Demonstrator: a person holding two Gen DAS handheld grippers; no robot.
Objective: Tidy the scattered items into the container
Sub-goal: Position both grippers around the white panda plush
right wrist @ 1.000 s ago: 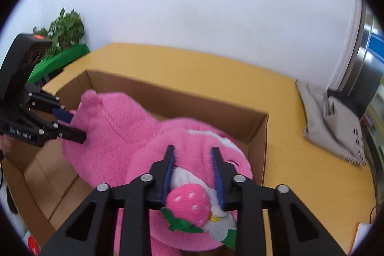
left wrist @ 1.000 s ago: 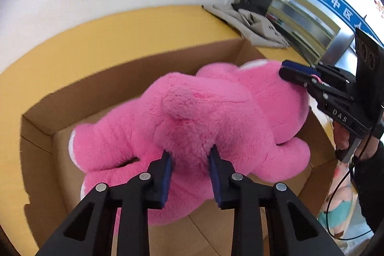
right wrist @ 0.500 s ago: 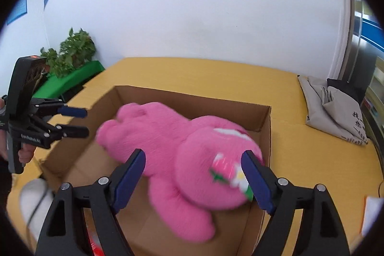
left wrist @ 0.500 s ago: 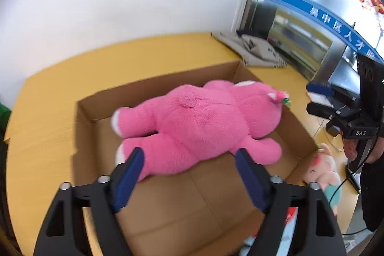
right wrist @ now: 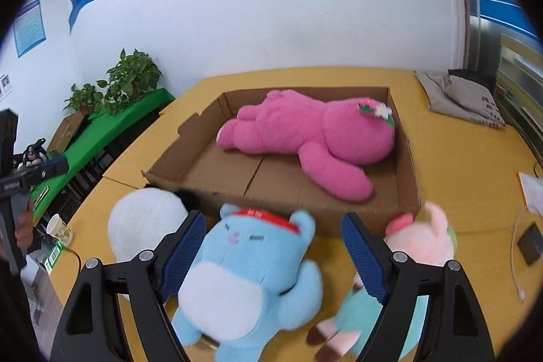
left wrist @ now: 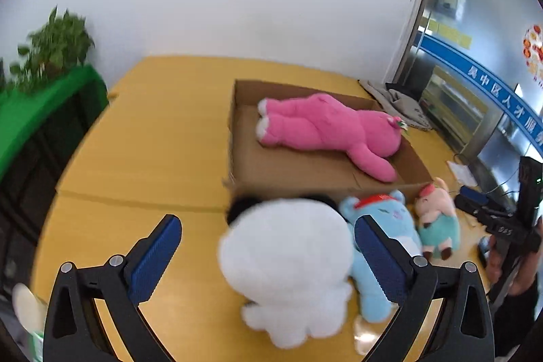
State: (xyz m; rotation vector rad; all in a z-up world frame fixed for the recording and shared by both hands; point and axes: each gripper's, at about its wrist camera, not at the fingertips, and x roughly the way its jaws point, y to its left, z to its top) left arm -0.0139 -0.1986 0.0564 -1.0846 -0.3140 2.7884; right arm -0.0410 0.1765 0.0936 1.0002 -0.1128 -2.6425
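Note:
A big pink plush (left wrist: 325, 128) (right wrist: 305, 134) lies in the shallow cardboard box (left wrist: 237, 138) (right wrist: 190, 155) on the yellow table. In front of the box lie a white plush (left wrist: 288, 270) (right wrist: 142, 226), a light blue plush with a red cap (left wrist: 383, 226) (right wrist: 244, 263) and a small pink pig plush (left wrist: 437, 216) (right wrist: 420, 240). My left gripper (left wrist: 266, 258) is open, pulled back above the white plush. My right gripper (right wrist: 273, 255) is open, above the blue plush. Neither holds anything.
A grey cloth bag (right wrist: 465, 100) (left wrist: 397, 104) lies at the table's far right. A green-covered bench with potted plants (right wrist: 115, 87) (left wrist: 44, 104) stands left. A paper cup (right wrist: 59, 228), papers and a cable (right wrist: 519, 243) lie near the table edges.
Both grippers let go of the pink plush, opened wide and pulled back from the box. The plush now lies in the box, and the other toys have come into view.

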